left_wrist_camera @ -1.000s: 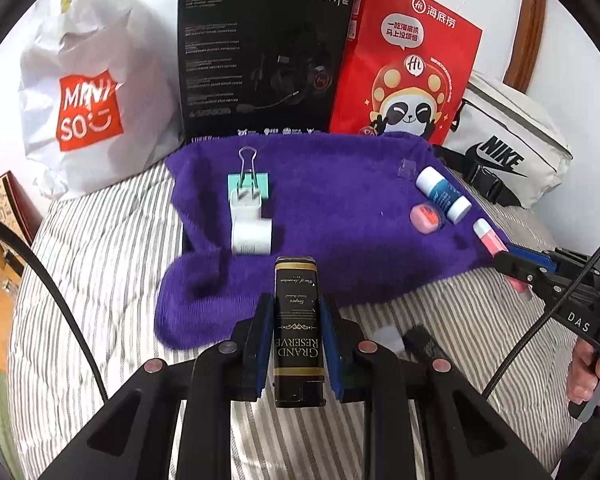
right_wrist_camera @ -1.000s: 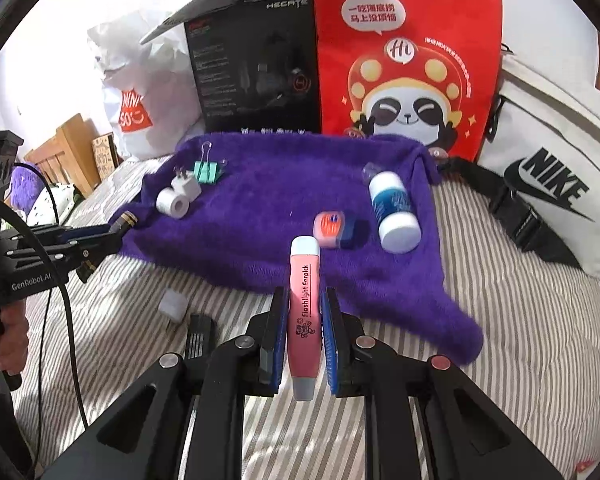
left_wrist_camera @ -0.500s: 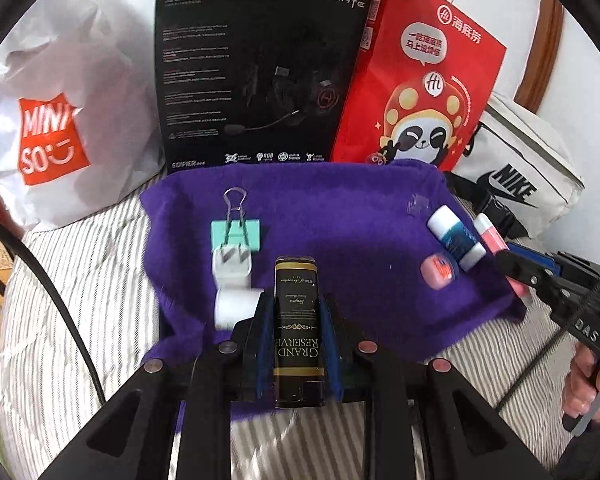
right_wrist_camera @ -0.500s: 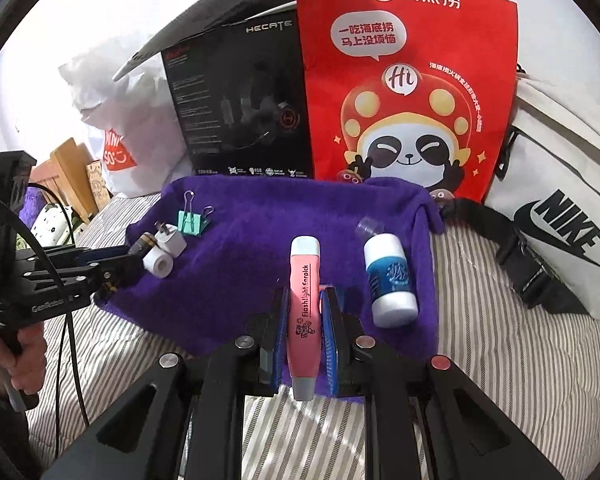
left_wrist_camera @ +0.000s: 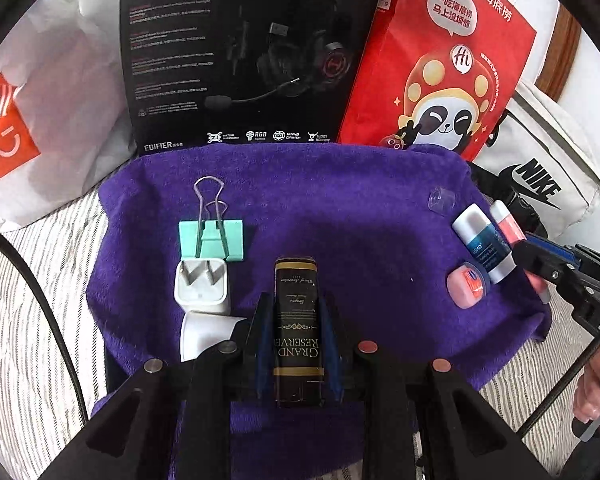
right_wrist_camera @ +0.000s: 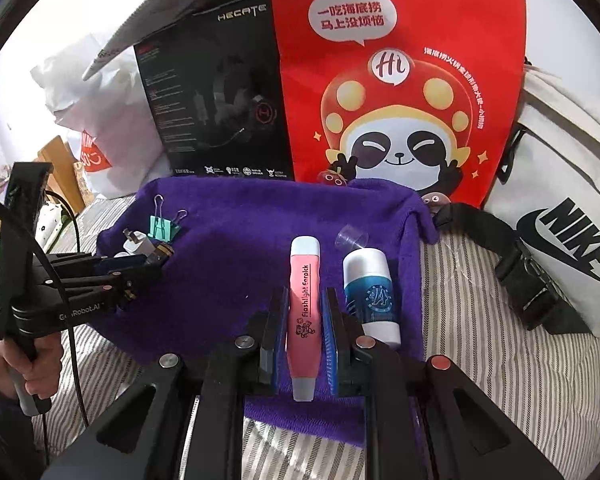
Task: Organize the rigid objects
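- Striped bedding carries a purple towel (left_wrist_camera: 360, 216), and both tongs hang over its near edge with the sorted things spread ahead of them.
- Left tongs (left_wrist_camera: 296, 320) are pinching a dark box (left_wrist_camera: 296, 312) marked "Grand Reserve"; its long axis runs near to far along the fingers, far end pointing at the bare middle of the towel.
- Just left of that box lie a white roll (left_wrist_camera: 198, 336), then a white plug (left_wrist_camera: 202, 284) with prongs pointing far, then a green clip (left_wrist_camera: 212, 238) with wire handles pointing far; the three make a near-to-far column.
- My judgement: the box already lies parallel to that column and beside it, so the coming move turns on setting it straight down there, with little turning needed.
- Right tongs (right_wrist_camera: 304, 320) are pinching a pink earpick (right_wrist_camera: 304, 304), long axis also near to far, pale cap at the far end.
- Just right of it lies a blue-and-white tube (right_wrist_camera: 370, 292), roughly parallel and close by; whether they touch I cannot tell. From the left camera a small pink tin (left_wrist_camera: 466, 288) sits against the tube's near end.
- A clear cap (right_wrist_camera: 352, 238) lies just beyond the tube.
- Farthest back stand a black headset box (left_wrist_camera: 244, 52) and a red bag (right_wrist_camera: 396, 80), with a white Nike bag (right_wrist_camera: 560, 232) on the right.
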`<state>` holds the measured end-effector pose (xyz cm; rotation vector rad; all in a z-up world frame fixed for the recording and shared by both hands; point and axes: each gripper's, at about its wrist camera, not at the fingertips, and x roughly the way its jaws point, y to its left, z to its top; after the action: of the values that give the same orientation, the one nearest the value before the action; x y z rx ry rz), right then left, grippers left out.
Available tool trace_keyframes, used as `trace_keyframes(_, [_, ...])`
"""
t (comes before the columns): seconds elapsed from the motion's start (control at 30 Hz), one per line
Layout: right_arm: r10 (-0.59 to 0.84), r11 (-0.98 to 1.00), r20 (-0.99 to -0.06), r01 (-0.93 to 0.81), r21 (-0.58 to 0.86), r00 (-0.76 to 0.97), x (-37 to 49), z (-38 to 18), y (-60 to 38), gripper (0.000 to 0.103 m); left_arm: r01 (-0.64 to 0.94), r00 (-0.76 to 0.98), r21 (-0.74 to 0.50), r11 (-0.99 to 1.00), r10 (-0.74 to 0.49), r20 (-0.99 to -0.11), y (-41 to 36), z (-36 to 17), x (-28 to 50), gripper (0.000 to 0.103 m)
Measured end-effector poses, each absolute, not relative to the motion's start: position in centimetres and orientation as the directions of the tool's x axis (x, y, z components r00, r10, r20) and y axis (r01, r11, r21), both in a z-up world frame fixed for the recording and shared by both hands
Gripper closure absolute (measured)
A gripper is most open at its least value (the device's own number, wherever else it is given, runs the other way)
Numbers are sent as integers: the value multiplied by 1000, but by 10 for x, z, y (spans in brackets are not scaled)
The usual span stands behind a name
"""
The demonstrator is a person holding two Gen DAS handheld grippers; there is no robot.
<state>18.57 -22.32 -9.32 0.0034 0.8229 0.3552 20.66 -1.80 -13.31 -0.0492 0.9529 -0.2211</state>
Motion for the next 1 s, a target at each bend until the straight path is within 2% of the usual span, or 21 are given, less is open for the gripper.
trace_keyframes(1.0, [294,943,-752,-309,126,590,213,-112,-212,86,203,528,-107,973,-201,-825,-28,-143,215,79])
